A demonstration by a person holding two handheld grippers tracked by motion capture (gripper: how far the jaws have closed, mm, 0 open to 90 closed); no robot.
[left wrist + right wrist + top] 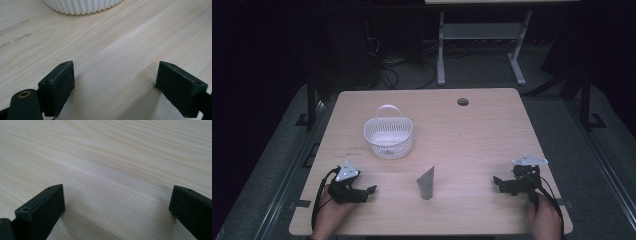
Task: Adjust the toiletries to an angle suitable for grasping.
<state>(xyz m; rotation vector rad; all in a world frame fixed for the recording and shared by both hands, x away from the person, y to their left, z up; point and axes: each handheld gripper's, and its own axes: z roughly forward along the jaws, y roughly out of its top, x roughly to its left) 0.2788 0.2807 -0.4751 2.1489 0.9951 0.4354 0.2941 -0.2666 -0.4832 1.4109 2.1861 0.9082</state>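
A white ribbed basket [388, 136] with a handle stands on the wooden table [472, 130], left of centre; its lower wall [82, 6] shows at the top of the left gripper view. A grey tube [427, 183] lies near the front middle. My left gripper [368, 192] rests at the front left, held by a hand, jaws wide apart over bare wood [115, 82] with nothing between them. At the front right my right gripper [497, 183] lies on the table, pointing left toward the tube. Its jaws stand open over bare wood [117, 207].
A round cable hole [463, 102] sits near the table's far edge. Beyond the table stand a white desk frame [482, 45] and cables on the floor. The table's front edge runs just below both hands.
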